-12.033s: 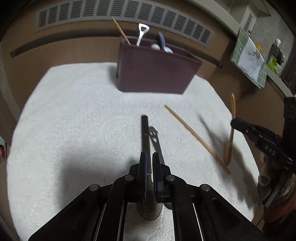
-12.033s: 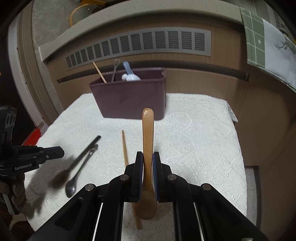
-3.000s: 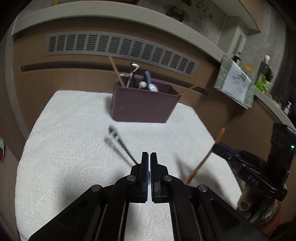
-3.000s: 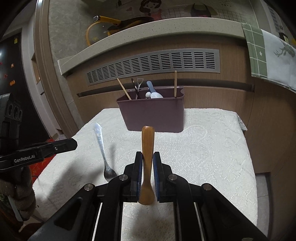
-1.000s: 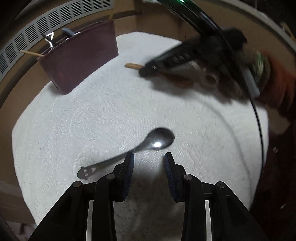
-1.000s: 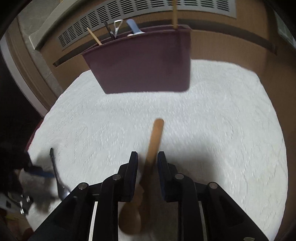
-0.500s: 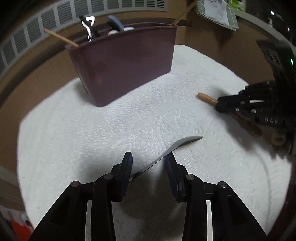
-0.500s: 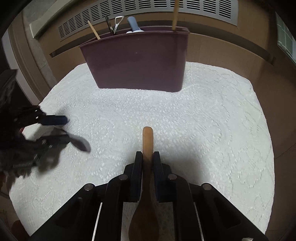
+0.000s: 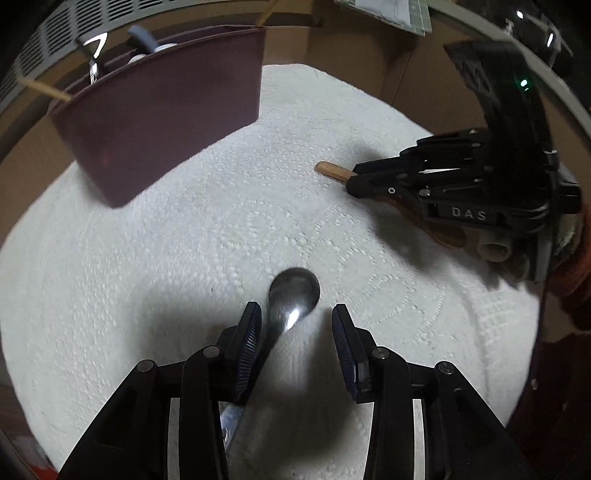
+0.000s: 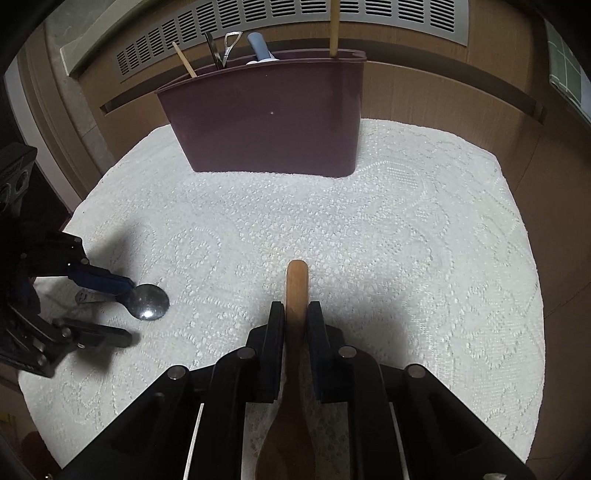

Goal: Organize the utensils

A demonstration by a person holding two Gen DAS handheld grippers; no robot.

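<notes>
Wood wall (image 10: 424, 96) w/ vent grille (image 10: 295, 14)

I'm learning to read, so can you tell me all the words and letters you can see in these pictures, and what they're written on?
"DAS": white letters on the side of the right gripper, which has a wooden spoon between its jaws.
The hanging cloth at the top of the left wrist view has a print, too blurred to read.
Nothing else carries readable text: not the maroon utensil holder, nor the metal spoon.

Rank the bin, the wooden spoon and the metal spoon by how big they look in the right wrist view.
1. bin
2. wooden spoon, though nearness to the camera inflates it
3. metal spoon, partly hidden
</notes>
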